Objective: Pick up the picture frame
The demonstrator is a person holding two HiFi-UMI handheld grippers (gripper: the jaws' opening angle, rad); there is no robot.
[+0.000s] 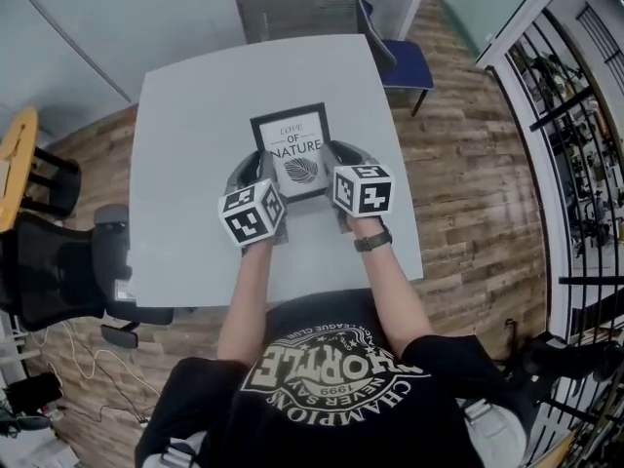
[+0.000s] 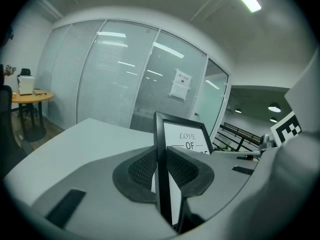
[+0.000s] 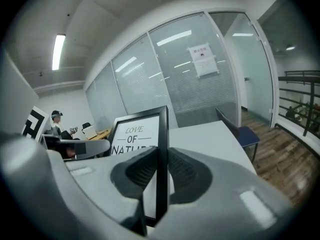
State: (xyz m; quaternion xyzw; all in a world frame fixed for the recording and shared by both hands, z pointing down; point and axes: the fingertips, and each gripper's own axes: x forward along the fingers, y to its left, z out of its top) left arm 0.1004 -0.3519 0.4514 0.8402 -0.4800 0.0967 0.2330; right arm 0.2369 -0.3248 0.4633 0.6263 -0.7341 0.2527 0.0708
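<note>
A: Picture frame (image 1: 292,151): black border; white print, black lettering, dark leaf motif.
B: Table (image 1: 185,164): plain pale grey. Floor (image 1: 468,183): staggered brown wood planks.
A: Chair (image 1: 402,61): blue seat. Shirt (image 1: 331,398): black, white lettering.

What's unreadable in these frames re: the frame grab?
- Lower corners of the picture frame: head view, covered by the left gripper and right gripper.
- Gap between frame and table: head view looks from above, so cannot tell.
- Print's lower lines: both gripper views, behind the jaws.
</note>
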